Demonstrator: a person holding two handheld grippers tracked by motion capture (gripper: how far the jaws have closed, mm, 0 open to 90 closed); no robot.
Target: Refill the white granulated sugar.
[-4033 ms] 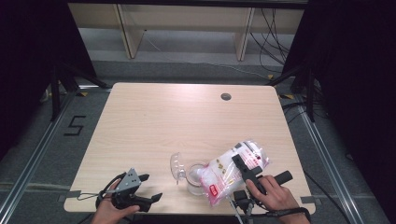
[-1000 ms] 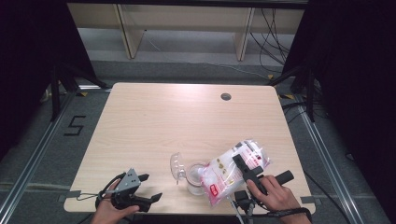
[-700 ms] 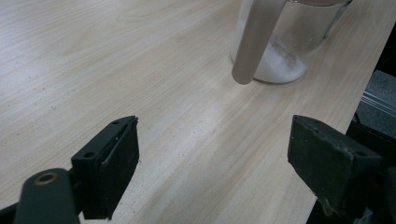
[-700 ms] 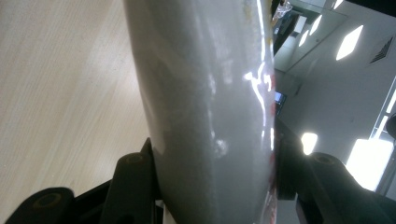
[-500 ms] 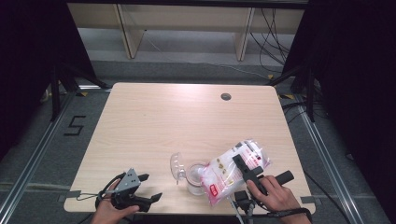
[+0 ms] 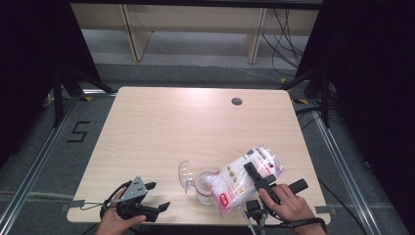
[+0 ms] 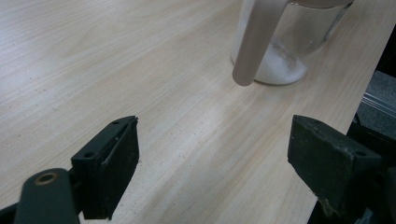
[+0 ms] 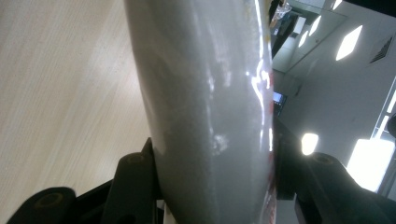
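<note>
Tabletop (image 6: 161,122) scene seemingly unchanged since.

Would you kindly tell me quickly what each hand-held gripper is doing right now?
Left hand-held gripper: open, holding nothing, resting near the table's front edge.
Right hand-held gripper: shut on the white plastic bag with red print, tilted over the clear glass jar.

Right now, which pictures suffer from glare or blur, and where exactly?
Right gripper view: the bag sits so close that it is soft, with white glare streaks along its right side, and bright ceiling lights flare behind it. Left gripper view: the jar and its handle are out of focus, while the tabletop grain is sharper. High view: even light on the table, dark surroundings.
</note>
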